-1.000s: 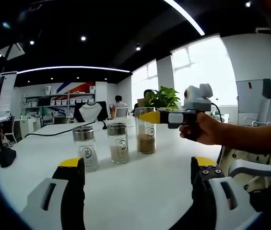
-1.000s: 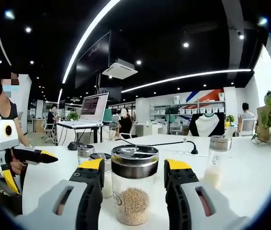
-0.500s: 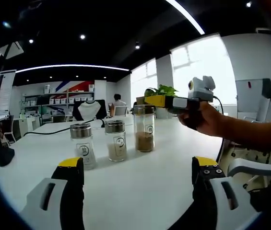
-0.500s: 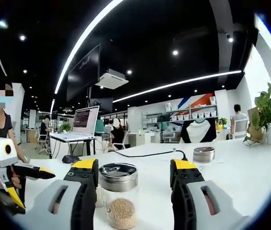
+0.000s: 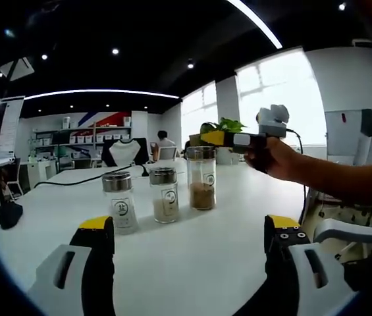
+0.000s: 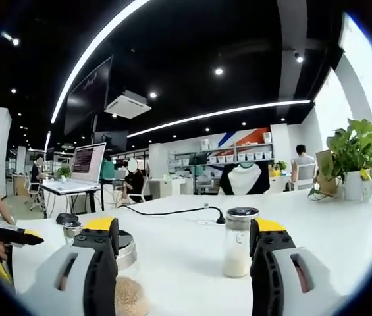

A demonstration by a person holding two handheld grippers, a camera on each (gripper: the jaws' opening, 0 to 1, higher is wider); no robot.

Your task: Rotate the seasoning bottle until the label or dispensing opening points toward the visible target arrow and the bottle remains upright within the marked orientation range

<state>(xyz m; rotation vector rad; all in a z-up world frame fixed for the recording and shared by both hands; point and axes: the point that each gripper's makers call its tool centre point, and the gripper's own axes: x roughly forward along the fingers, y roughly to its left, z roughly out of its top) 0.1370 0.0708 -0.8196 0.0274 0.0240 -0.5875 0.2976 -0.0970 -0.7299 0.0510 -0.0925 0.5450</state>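
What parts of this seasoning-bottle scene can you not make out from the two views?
- Target arrow: no mark can be made out on the white table in the left gripper view.
- Labels on the three metal-lidded glass bottles: too small to read.
- Brown-grain bottle, right gripper view: half hidden behind that gripper's own left jaw.

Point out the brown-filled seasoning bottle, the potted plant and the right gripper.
brown-filled seasoning bottle (image 5: 201, 186): left gripper view, glass body.
potted plant (image 6: 351, 141): right gripper view, leaves.
right gripper (image 5: 205, 137): left gripper view, between its yellow tips.

black ceiling (image 6: 192, 39) with curved white light strips (image 6: 97, 46) | bright tall windows (image 5: 281, 92) right | far white shelving (image 5: 74, 139) | white table (image 5: 192, 243) near
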